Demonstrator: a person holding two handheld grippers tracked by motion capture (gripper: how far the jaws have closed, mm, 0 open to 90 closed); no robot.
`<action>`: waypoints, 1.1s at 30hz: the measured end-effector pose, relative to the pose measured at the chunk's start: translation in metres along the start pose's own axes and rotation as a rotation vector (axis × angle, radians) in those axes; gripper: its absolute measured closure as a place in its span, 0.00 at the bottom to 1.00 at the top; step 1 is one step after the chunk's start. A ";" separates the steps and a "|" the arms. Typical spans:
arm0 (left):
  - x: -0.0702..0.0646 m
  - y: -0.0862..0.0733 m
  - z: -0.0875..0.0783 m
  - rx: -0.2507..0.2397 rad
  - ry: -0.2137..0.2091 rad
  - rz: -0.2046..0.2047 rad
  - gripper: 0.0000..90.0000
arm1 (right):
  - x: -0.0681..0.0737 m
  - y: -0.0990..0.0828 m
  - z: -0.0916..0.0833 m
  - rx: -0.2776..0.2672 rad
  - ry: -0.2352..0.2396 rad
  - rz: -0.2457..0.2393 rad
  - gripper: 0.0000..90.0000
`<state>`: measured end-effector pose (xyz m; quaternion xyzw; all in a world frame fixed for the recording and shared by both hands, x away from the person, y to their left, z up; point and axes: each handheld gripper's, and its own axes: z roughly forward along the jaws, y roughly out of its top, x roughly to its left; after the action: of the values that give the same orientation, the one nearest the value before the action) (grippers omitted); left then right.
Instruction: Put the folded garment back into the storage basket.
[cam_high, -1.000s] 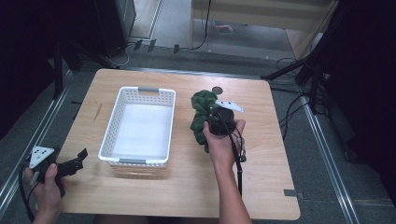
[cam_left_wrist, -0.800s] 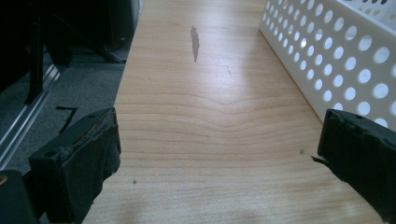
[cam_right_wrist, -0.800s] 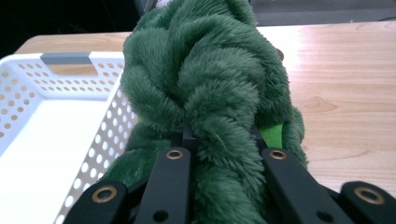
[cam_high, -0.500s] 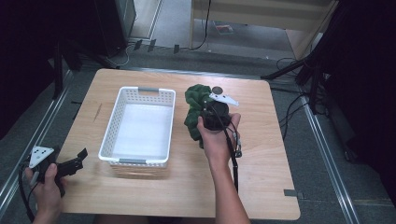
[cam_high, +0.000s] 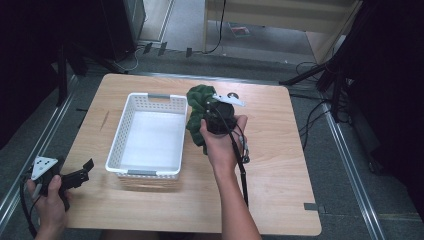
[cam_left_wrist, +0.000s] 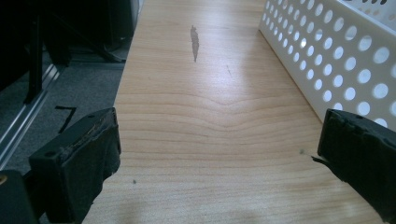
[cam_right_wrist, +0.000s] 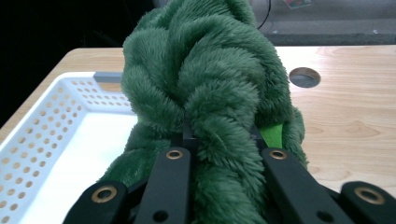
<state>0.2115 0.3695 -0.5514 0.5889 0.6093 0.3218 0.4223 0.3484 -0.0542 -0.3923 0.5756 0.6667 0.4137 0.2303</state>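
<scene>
Hand-held gripper work at this moment is done on the right: the right hand-held gripper (cam_high: 212, 111) is pinched on a green plush toy (cam_high: 198, 107), its jaws pressed into the fur from both sides, as is seen close up in the right gripper view, where the right hand-held gripper (cam_right_wrist: 219, 144) is half buried in the pile of the green plush toy (cam_right_wrist: 208, 88). The toy is held above the worktop (cam_high: 280, 150), just beside the right wall of the white basket (cam_high: 127, 142), and the step in hand is judged to be a carry toward that basket. Several things could go wrong from here. The grip is taken on soft, yielding fur, so the toy could slide out if the hold is loosened or the hand is swung quickly. The hanging lower part of the toy could be caught on the basket rim if it is not lifted high enough, and the light basket could then be pushed or tipped. The left hand-held gripper (cam_high: 75, 177) is held spread wide at the near left corner of the worktop, well apart from the toy; its open jaws, the bare wood between them and the perforated basket wall (cam_left_wrist: 345, 60) are shown plainly in the left gripper view. A round hole in the worktop (cam_right_wrist: 304, 77) is made clear in the right gripper view.
</scene>
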 end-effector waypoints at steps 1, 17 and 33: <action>0.000 0.000 0.000 0.000 0.000 0.001 0.00 | 0.002 0.001 0.000 0.000 0.003 -0.002 0.89; 0.000 0.000 0.000 0.000 0.000 0.002 0.00 | 0.037 0.008 0.008 0.019 0.043 -0.034 0.89; 0.000 0.000 0.001 -0.003 0.000 -0.001 0.00 | 0.073 0.012 0.019 0.027 0.086 -0.058 0.89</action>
<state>0.2120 0.3695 -0.5515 0.5879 0.6090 0.3227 0.4235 0.3530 0.0207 -0.3804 0.5407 0.6981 0.4220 0.2055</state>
